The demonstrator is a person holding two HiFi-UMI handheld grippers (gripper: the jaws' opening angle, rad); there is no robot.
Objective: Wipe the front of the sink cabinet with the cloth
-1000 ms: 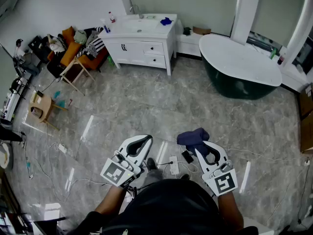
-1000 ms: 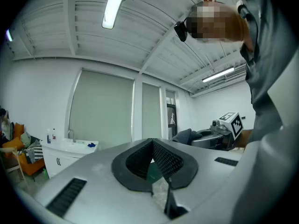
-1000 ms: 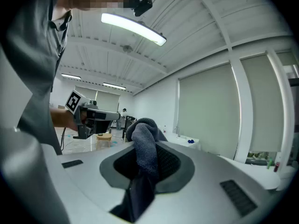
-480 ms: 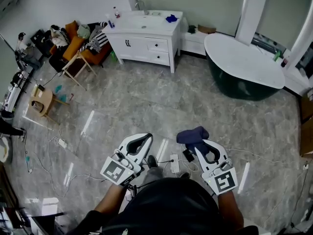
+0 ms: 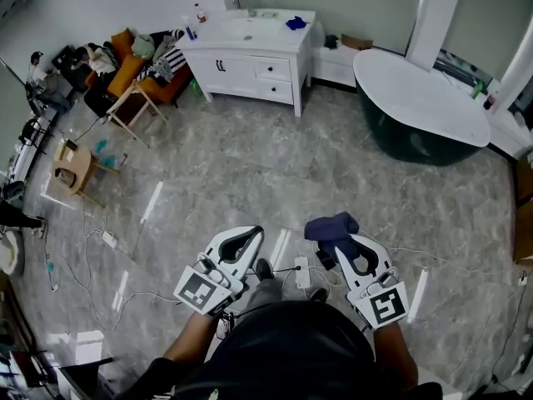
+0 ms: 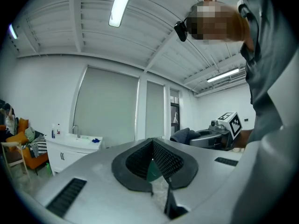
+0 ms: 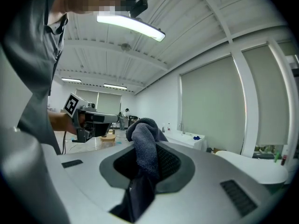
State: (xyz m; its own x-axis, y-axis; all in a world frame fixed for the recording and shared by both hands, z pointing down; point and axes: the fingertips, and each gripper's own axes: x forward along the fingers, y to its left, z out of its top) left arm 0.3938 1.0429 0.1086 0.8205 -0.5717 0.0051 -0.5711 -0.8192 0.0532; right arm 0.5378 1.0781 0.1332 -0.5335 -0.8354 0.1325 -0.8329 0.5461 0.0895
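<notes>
The right gripper point(image 7: 148, 168) clamps the dark cloth point(image 7: 142, 136), bunched above its jaws; sink cabinet point(image 7: 184, 142) far beyond

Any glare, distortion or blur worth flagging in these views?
Head view: light streaks glare off the glossy floor; the sink cabinet is small but sharp. Left gripper view: heavy fisheye bending, dark corners. Right gripper view: same fisheye, ceiling light blown out, cloth in focus.

Both arms are reaching forward, side by side. The left gripper point(image 5: 246, 235) is holding its jaws together, empty; the right gripper point(image 5: 341, 242) is clamping the cloth point(image 5: 330, 226).
</notes>
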